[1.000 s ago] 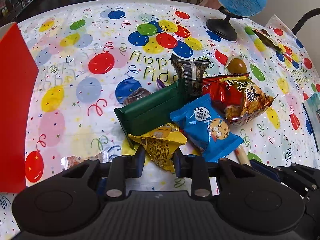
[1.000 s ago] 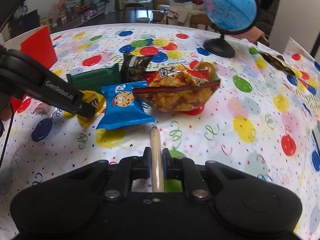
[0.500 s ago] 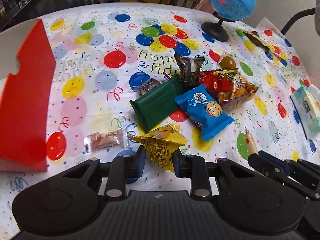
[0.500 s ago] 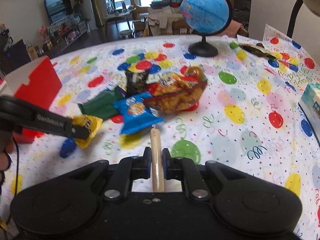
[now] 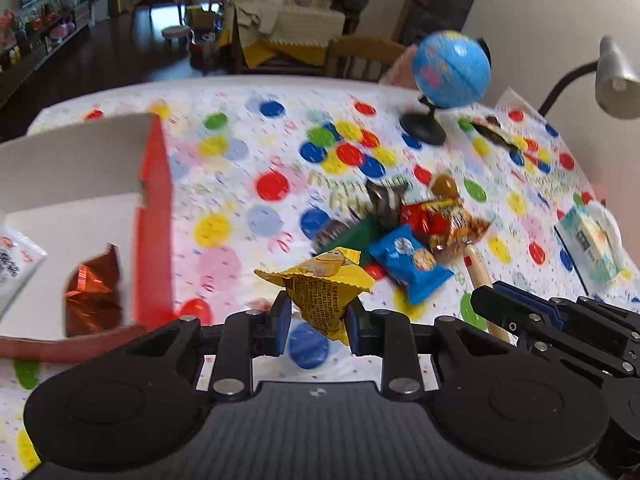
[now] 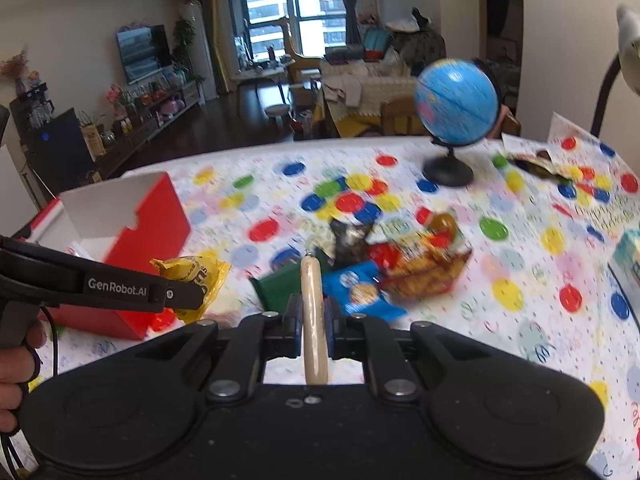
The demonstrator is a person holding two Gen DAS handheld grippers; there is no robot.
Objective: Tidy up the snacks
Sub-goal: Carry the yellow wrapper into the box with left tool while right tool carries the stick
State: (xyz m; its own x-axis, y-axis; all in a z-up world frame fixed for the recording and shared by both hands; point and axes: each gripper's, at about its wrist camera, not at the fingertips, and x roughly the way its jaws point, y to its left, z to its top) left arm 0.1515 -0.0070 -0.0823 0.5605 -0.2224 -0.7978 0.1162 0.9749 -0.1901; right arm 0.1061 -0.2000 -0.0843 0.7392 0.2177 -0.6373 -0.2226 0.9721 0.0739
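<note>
My left gripper (image 5: 318,316) is shut on a yellow snack packet (image 5: 324,292) and holds it above the table, just right of the red box (image 5: 154,216); the packet also shows in the right wrist view (image 6: 196,276). My right gripper (image 6: 314,312) is shut on a tan sausage stick (image 6: 312,312), lifted over the snack pile. The stick also shows in the left wrist view (image 5: 480,276). The pile holds a blue cookie packet (image 5: 408,260), a green packet (image 6: 276,288), a red-orange crisp bag (image 6: 420,264) and a dark packet (image 6: 348,240). The box holds a copper-foil snack (image 5: 94,296) and a white packet (image 5: 12,264).
A blue globe (image 6: 456,108) on a black stand is at the back right. A tissue pack (image 5: 588,240) lies at the right edge. A desk lamp (image 5: 612,76) leans over the far right. A dark wrapper (image 6: 536,164) lies near the far corner. The balloon tablecloth (image 6: 520,280) covers the table.
Both grippers have risen and pulled back with their snacks. The left one has swung left toward the red box, whose inside now shows.
</note>
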